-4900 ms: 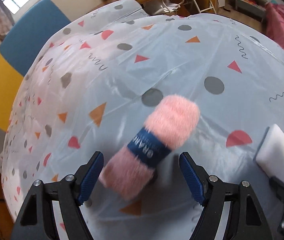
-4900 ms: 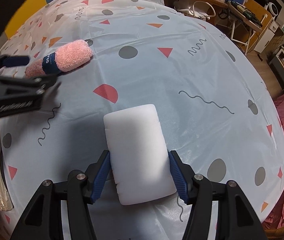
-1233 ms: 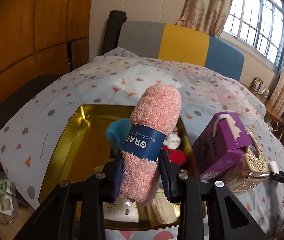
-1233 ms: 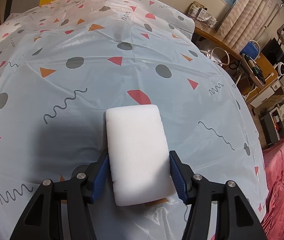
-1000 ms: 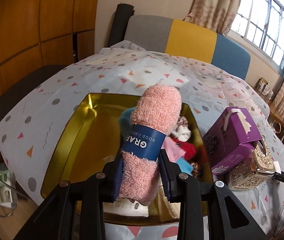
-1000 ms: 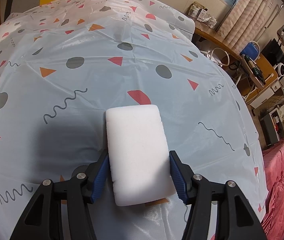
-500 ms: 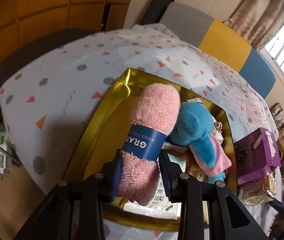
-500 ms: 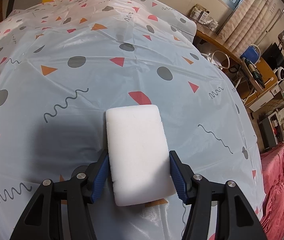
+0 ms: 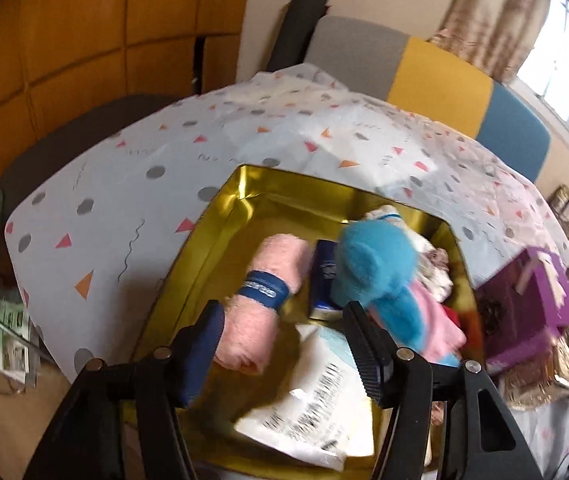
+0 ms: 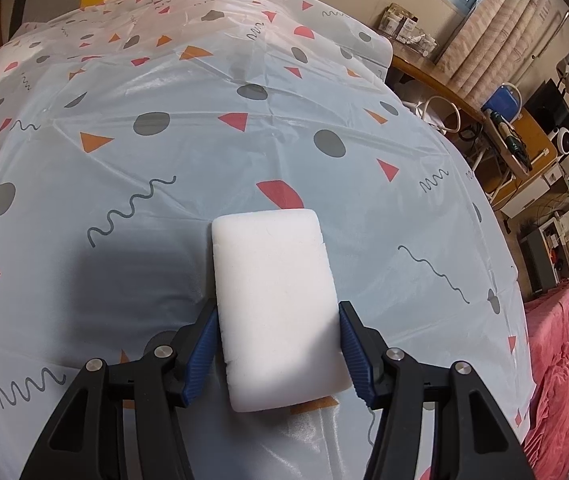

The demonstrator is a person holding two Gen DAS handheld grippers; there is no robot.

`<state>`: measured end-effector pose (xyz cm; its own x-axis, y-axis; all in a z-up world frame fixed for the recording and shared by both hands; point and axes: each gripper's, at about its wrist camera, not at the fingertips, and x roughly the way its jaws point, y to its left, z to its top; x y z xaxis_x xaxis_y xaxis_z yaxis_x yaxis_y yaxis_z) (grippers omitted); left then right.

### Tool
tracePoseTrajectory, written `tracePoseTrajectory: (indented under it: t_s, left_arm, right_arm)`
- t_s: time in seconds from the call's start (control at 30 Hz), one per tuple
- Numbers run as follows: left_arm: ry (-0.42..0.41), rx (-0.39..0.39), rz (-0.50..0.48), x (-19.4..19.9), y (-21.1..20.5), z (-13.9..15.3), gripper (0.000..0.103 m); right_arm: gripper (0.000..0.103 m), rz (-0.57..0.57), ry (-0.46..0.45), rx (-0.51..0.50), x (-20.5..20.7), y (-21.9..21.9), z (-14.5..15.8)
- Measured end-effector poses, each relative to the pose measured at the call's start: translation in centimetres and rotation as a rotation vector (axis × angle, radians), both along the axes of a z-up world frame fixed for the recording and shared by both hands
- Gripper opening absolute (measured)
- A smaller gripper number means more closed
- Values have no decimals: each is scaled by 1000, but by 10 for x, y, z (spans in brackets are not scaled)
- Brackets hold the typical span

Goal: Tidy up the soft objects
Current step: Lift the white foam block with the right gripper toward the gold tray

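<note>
Now fuzzy pink roll lies seemingly loose in gold tin; foam block pinched.

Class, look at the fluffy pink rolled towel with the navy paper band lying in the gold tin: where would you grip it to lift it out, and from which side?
Grip the fluffy pink rolled towel across its navy paper band, coming from above. The roll lies flat in the gold tin, and the band probably keeps it bundled at mid-length. The tin wall and the blue plush toy flank it, so the top looks like the clearest approach.
</note>
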<state>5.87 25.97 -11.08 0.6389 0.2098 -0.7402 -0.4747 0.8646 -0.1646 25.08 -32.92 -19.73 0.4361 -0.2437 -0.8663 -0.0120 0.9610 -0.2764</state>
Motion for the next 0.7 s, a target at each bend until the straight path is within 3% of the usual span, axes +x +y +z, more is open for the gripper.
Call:
tracePoseTrajectory:
  t_s: [0.43, 0.7]
  left_arm:
    - [-55, 73, -230, -12, -77, 24, 68]
    - [-50, 85, -285, -19, -95, 23, 69]
  right_arm:
    - [56, -81, 23, -27, 3, 7, 4]
    - [56, -82, 8, 151, 8, 32, 21]
